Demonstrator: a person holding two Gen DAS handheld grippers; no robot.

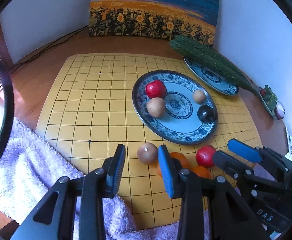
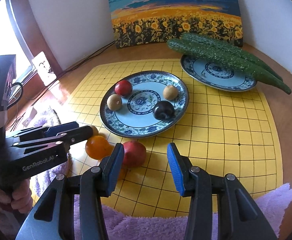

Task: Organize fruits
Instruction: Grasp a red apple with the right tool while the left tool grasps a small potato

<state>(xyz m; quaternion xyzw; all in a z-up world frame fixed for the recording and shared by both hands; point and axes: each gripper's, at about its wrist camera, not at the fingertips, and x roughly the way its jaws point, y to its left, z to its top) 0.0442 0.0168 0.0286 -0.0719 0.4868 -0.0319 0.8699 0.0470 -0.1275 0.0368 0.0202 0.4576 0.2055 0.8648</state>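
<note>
A blue-patterned plate (image 1: 186,138) (image 2: 126,132) on the yellow grid mat holds a red fruit (image 1: 156,89), two tan round fruits (image 1: 156,107) (image 1: 199,96) and a dark plum (image 1: 206,113). In front of it on the mat lie a tan fruit (image 1: 147,153), a red fruit (image 1: 205,156) (image 2: 135,153) and oranges (image 1: 181,159) (image 2: 97,147). My left gripper (image 1: 141,169) (image 2: 74,129) is open and empty, close to the tan fruit. My right gripper (image 2: 145,168) (image 1: 229,153) is open and empty, its left finger beside the red fruit.
A second patterned plate (image 1: 216,80) (image 2: 216,78) at the back right carries long green cucumbers (image 1: 210,60) (image 2: 226,58). A sunflower painting (image 1: 152,10) leans on the wall. A purple towel (image 1: 36,170) (image 2: 146,226) lies along the mat's near edge.
</note>
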